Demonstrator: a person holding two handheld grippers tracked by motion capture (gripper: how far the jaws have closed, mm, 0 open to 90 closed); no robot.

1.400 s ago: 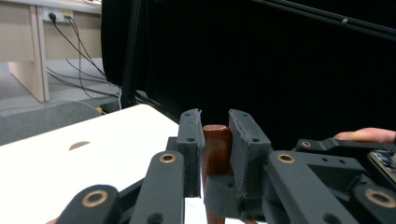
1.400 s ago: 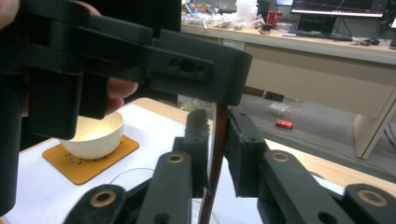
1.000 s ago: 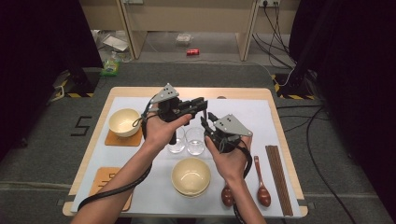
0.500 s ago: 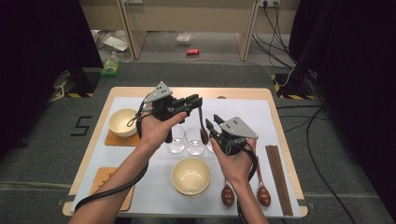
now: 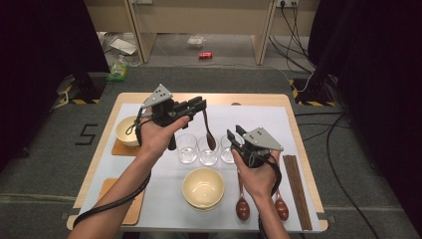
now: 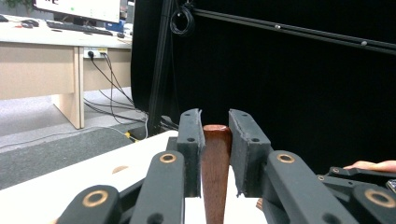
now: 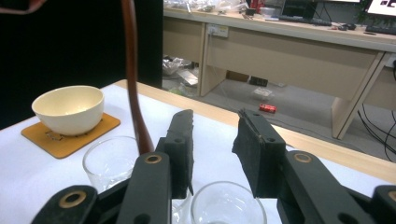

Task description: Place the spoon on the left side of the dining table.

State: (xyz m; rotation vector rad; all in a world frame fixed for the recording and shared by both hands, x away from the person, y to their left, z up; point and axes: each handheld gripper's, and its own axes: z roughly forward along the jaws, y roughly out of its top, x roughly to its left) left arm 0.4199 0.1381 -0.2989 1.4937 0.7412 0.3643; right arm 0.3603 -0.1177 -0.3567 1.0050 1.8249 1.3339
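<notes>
Gripping a wooden spoon (image 5: 208, 130), left gripper (image 5: 198, 105) hovers over white-clothed table (image 5: 149, 204); right gripper (image 5: 234, 134) jaws opening, empty.

High view overhead, gripper views close, level

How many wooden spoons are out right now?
3. One spoon hangs from the left gripper above the glasses. Two more lie at the table's near edge: one beside the bowl, one next to the chopsticks.
</notes>
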